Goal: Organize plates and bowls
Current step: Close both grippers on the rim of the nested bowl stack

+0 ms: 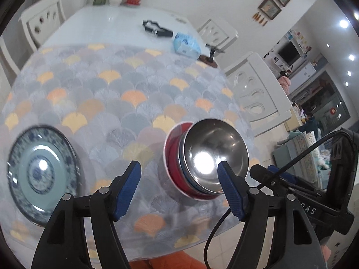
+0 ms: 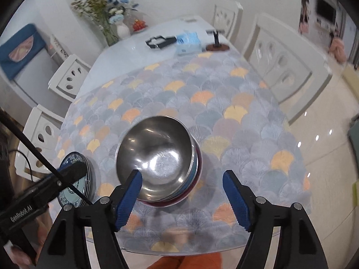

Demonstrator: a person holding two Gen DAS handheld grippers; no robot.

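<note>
Nearest the cameras, both pairs of tongs are spread wide and carry nothing: the left tongs (image 1: 179, 174) hang over the near edge of the bench with their right blue pad just in front of the steel rim, and the right tongs (image 2: 182, 185) frame the same stack from the other side, their left pad overlapping the rim in the view, though contact cannot be told from here. Between them stands the stack of bowls (image 2: 157, 159), a shiny steel bowl (image 1: 215, 152) nested uppermost in a blue-edged one and a red one at the bottom; nesting them this way likely saves room and lets the set be moved as one, so the bowls look already gathered. To the left, well apart from the bowls, lies the blue-and-white plate stack (image 1: 42, 174), flat on the patterned cloth (image 2: 224, 103); its edge in the right view shows more than one plate, piled for the same reason. Plates and bowls sit in separate piles on the near half of the bench (image 1: 112, 20), which suggests the sorting is mostly done. Farther off, on the bare white part, rest a black frame-like object (image 1: 157, 29), a blue tissue pack (image 2: 188, 41) and a small stand (image 2: 217, 44), with a vase of flowers (image 2: 112, 20) at the far end and white chairs around.
</note>
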